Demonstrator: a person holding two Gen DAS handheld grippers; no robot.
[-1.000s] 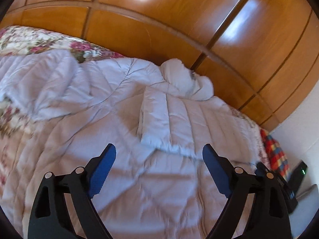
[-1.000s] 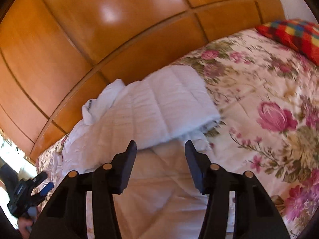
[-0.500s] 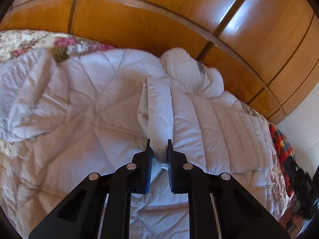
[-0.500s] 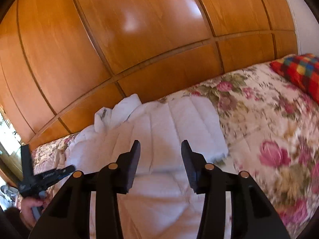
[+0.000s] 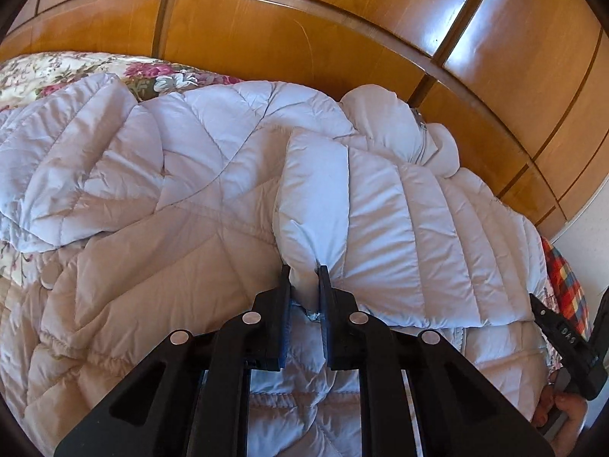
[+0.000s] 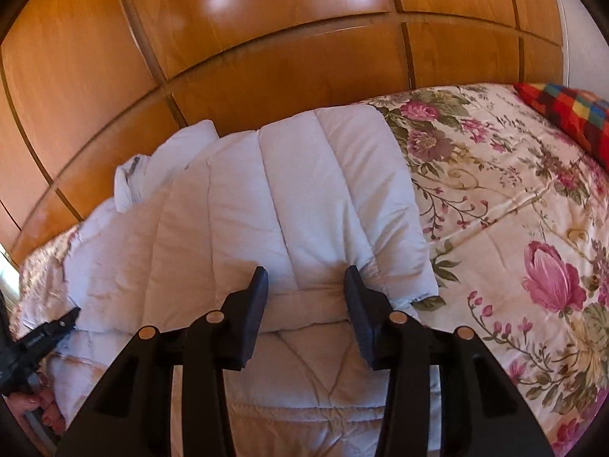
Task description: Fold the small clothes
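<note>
A pale quilted puffer jacket (image 5: 399, 236) lies spread on the bed, with one part folded across its body. My left gripper (image 5: 304, 272) is shut on the near left corner of that folded part. In the right wrist view the same jacket (image 6: 266, 205) fills the middle, its hood (image 6: 167, 160) toward the wardrobe. My right gripper (image 6: 304, 276) is open, its jaws standing either side of the folded part's near edge, touching or just over the fabric. The right gripper also shows at the right edge of the left wrist view (image 5: 567, 339).
A floral bedspread (image 6: 514, 228) covers the bed to the right of the jacket. A multicoloured checked pillow (image 6: 571, 114) lies at the far right. A glossy wooden wardrobe (image 5: 304, 30) runs right behind the bed. The jacket's loose left part (image 5: 76, 160) lies bunched at the left.
My left gripper went from wide open to shut on the folded part's corner and has stayed there. My right gripper moved forward and down to the folded part's near edge, still open.
</note>
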